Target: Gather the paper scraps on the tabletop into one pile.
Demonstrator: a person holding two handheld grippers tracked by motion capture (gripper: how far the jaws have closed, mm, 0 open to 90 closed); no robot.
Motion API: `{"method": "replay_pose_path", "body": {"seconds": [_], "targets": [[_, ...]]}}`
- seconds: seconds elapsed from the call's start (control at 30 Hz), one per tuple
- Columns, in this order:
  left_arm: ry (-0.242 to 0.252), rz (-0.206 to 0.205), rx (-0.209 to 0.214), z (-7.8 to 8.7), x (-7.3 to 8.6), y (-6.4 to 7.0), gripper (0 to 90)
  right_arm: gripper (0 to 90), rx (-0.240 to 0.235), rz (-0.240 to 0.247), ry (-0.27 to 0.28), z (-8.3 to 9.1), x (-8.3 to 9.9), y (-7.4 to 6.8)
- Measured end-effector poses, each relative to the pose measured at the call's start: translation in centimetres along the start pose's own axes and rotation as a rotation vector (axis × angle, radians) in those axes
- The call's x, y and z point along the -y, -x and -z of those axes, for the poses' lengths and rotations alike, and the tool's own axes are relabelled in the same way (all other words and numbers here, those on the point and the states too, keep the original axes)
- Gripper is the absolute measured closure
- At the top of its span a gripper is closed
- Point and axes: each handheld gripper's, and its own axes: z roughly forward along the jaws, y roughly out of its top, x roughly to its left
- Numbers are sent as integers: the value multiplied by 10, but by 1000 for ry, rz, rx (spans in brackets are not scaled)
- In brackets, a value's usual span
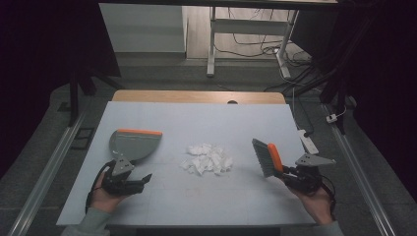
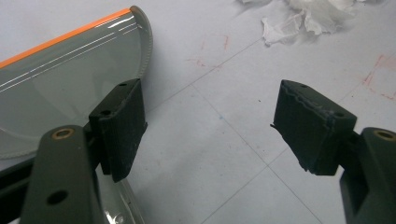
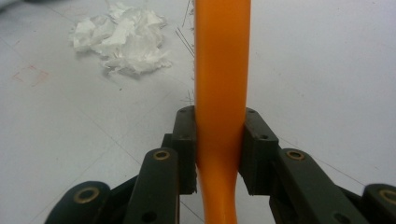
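My right gripper (image 3: 218,140) is clamped on the orange handle of the brush (image 3: 221,70), both pads pressed flat against its sides; the handle runs straight away from me between the jaws. From the high view I see that brush (image 1: 268,157) held at the right of the table, its grey bristles facing left toward the heap of torn white paper scraps (image 1: 207,159) in the middle of the white table mat (image 1: 196,118), with a clear gap between bristles and heap. In the right gripper view the paper scraps (image 3: 119,39) lie off to the upper left of the handle.

My left gripper (image 2: 210,128) stands with its jaws wide apart and nothing between them, only bare mat. Just beside its left jaw lies the grey dustpan (image 2: 65,88) with its orange lip. From above, the dustpan (image 1: 133,143) rests flat at the left of the mat, well apart from the scraps, with my left gripper (image 1: 142,180) just below it.
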Motion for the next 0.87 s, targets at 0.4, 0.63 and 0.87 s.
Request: {"method": "replay_pose_path", "body": {"seconds": [0.4,0.63,0.87], "targets": [[2,-3,-1,1,0,0,260,703,0,3,24,4,-2,0],[3,-3,-3,1,0,0,260,703,-2,7,20,2,-2,0],[6,0,-2,1,0,-1,259,703,0,12,24,3,-3,-1]]}}
